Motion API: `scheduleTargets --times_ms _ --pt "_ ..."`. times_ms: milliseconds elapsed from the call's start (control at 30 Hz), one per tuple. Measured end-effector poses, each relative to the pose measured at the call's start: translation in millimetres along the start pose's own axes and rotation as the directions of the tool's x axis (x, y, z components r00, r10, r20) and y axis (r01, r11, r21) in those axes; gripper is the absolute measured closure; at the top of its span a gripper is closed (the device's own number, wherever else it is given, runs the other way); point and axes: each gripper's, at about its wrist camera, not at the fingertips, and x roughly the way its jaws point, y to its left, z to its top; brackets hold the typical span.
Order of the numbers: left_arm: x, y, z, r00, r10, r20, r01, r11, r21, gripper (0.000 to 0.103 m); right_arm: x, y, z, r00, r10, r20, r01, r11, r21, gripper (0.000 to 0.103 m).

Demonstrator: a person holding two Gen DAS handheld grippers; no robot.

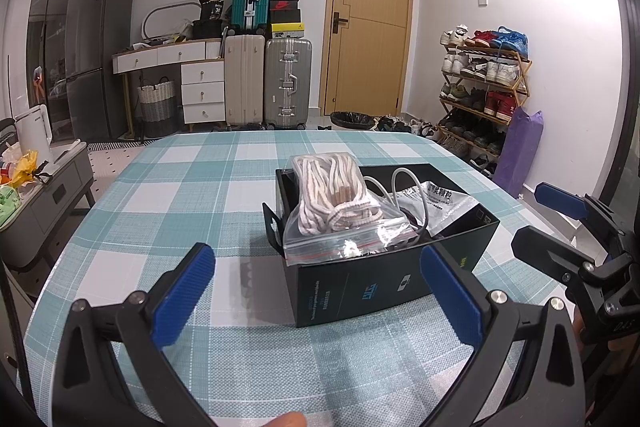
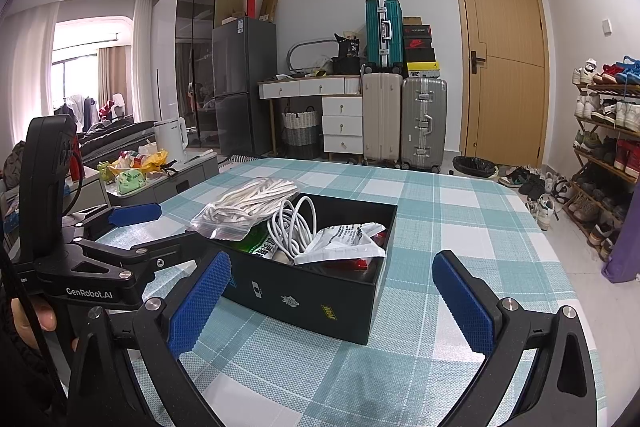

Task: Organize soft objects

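Above a checked table (image 1: 180, 187), the left gripper (image 1: 318, 291) and right gripper (image 2: 330, 301) are both held wide open, empty and touching nothing. Between them a black box (image 2: 316, 299) is seen on the table, filled with a zip bag of cream cord (image 1: 336, 203), a coiled white cable (image 2: 296, 223) and a crumpled white packet (image 2: 344, 239).
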Motion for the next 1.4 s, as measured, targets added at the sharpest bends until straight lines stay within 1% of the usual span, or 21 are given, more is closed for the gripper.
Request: scheduleTargets --times_ms 1400 --pt "-0.1 -2.1 0.9 1.0 -0.002 0.006 0.002 1.0 0.002 0.0 -0.2 0.2 -0.1 1.0 0.0 0.0 0.0 1.0 0.0 0.0"
